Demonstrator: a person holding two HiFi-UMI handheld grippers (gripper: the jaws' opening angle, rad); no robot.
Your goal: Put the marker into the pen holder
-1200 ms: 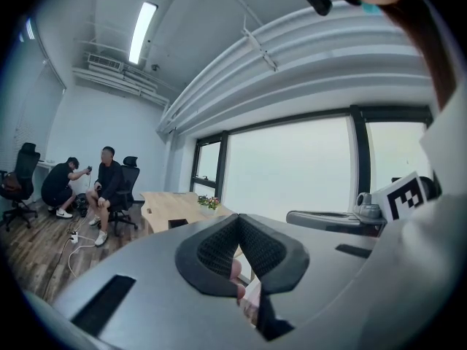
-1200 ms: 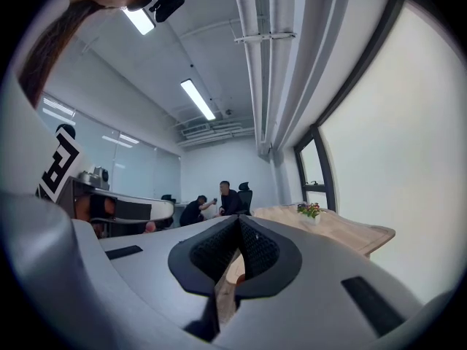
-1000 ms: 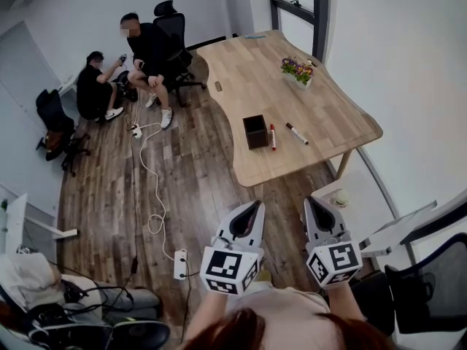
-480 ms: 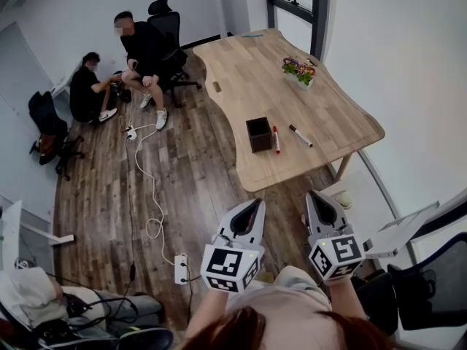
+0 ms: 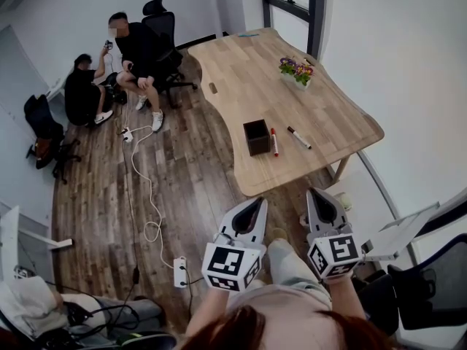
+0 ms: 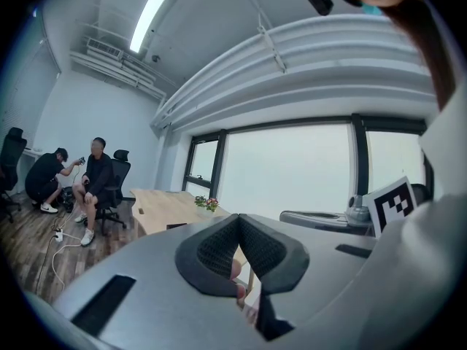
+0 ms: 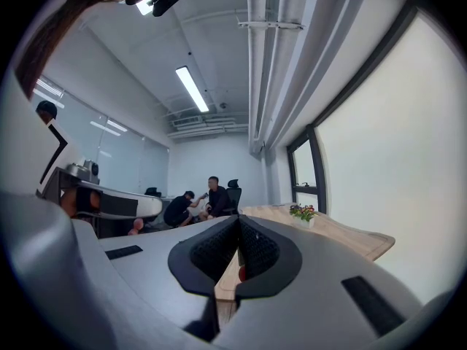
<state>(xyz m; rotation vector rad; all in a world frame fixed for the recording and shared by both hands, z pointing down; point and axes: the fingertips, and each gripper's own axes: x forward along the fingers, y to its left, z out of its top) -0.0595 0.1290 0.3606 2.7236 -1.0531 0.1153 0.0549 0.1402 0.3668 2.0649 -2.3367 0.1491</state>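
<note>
fingers (image 6: 219, 248) of left gripper (image 5: 258, 205) closed together, nothing held; right gripper (image 5: 314, 194) same. red marker (image 5: 273, 141) lies just beside pen holder (image 5: 256, 137) on table (image 5: 241, 64); black marker (image 5: 298, 137) near.

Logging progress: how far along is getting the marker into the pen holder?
Nothing done: the red marker lies on the table beside the black pen holder, a second marker nearby. Nothing in hand: left gripper and right gripper are shut, empty, short of the table. Approach, grasp and drop remain.
</note>
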